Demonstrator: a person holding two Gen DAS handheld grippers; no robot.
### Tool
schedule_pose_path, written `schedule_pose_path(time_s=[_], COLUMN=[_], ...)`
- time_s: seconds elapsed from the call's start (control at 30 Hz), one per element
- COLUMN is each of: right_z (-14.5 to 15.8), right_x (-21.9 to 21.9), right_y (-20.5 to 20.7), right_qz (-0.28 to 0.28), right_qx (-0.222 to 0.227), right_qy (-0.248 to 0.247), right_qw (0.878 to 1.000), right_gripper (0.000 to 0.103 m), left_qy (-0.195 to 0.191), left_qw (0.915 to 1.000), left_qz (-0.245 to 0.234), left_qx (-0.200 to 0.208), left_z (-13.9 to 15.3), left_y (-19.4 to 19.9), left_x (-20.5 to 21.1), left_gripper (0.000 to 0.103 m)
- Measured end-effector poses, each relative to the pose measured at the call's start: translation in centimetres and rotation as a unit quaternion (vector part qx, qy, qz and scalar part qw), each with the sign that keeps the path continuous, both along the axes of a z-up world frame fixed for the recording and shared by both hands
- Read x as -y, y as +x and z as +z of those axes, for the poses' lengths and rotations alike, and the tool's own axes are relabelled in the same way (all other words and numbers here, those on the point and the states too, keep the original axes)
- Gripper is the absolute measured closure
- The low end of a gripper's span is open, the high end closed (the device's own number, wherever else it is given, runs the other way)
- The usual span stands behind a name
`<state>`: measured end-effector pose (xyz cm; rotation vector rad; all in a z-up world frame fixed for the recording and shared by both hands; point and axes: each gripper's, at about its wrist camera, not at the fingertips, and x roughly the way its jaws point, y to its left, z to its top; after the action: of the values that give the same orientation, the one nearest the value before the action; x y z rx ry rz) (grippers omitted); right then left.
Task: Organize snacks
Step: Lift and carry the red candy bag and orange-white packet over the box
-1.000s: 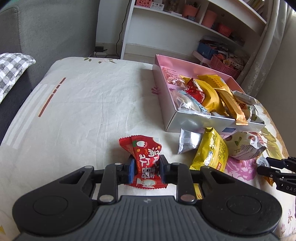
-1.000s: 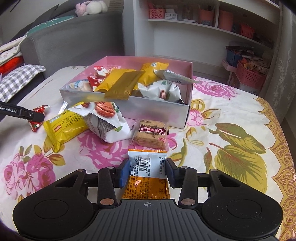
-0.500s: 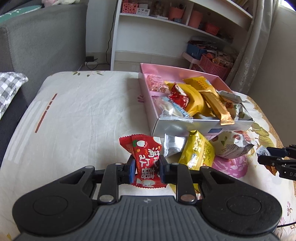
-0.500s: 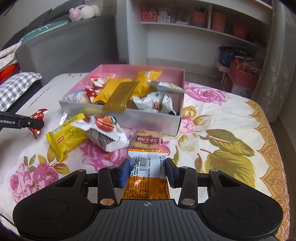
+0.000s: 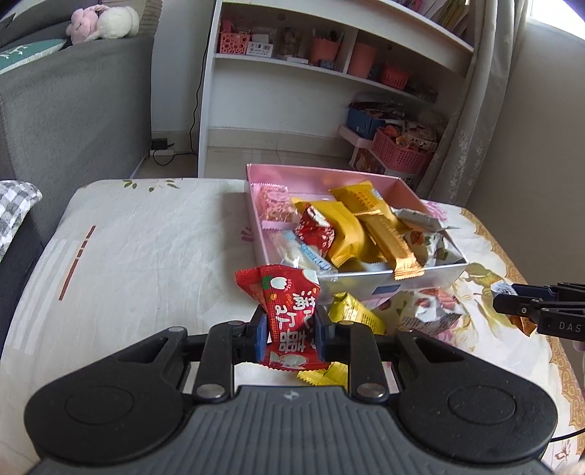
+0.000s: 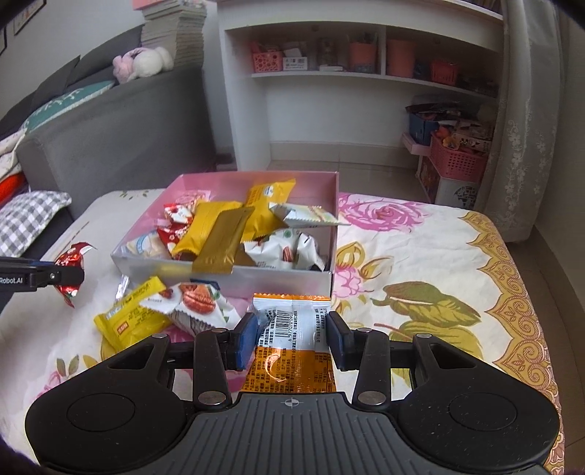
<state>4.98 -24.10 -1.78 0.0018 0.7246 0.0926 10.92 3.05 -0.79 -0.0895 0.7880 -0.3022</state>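
**Around the Room**

Grey sofa (image 5: 73,109) along the left edge, with pink-and-white plush toy (image 5: 104,23) on its back at upper left and checked cushion (image 5: 14,208) lower down. White shelf unit (image 5: 329,91) top centre, holding pink baskets and pots. Pale curtain (image 6: 526,128) at right. Pink basket (image 5: 400,153) on the floor beside it.

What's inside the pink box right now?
The pink box holds yellow packets, a gold bar, red packets and white nut packets. Anything beneath them is covered.
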Motion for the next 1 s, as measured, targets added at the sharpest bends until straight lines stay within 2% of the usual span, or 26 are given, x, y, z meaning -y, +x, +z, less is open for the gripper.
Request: schedule_pose_path(time_s=[0.5,1.0], right_z=[1.8,1.0], right_x=[-1.8,-3.2], right_y=[2.4,6.3], right_qz=[-0.025,-0.055], right_qx=[0.030,0.034], right_qy=[0.037,0.092], right_qw=[0.999,0.994], right_gripper=[0.063,0.063], left_qy=[-0.032,-0.057], left_qw=[0.9991,0.9977], left_qz=[0.003,-0.023], left_qx=[0.028,0.029], left_z=[1.8,0.3], left_y=[1.4,3.6], left_x=[2.3,4.5], left_gripper=[0.081,0.080])
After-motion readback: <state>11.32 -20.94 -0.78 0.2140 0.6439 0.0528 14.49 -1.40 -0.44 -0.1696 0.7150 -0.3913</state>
